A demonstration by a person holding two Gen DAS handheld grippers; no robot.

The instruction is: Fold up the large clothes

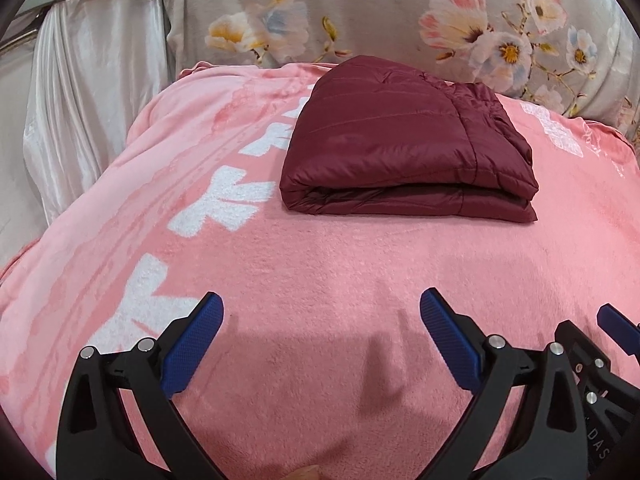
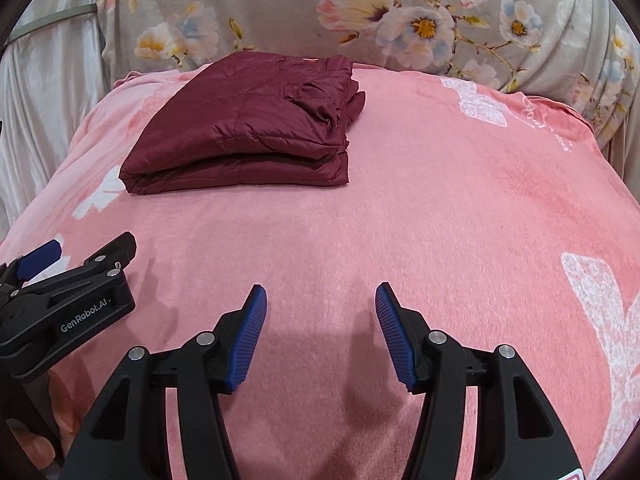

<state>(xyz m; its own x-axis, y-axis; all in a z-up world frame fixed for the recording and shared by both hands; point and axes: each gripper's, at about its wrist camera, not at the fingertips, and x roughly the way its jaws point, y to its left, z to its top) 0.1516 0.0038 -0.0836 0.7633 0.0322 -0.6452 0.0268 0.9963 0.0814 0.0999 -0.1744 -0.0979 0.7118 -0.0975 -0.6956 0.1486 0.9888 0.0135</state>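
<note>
Left wrist view: both tongs, left tongs [image 1: 322,312] and right tongs [image 2: 320,306], are hovering spread and empty over the blanket [image 1: 320,264], well short of the folded jacket's [image 1: 400,148] near edge.

pink blanket [image 1: 320,264] with white shapes is spread | floral cover [image 2: 304,12] is seen behind | white satin curtain [image 1: 80,80] at left

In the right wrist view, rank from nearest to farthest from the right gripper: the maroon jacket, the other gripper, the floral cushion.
1. Left gripper, beside the right gripper, at left.
2. Folded maroon jacket, ahead-left on the pink blanket.
3. Floral cushion, behind the blanket's far edge.
</note>
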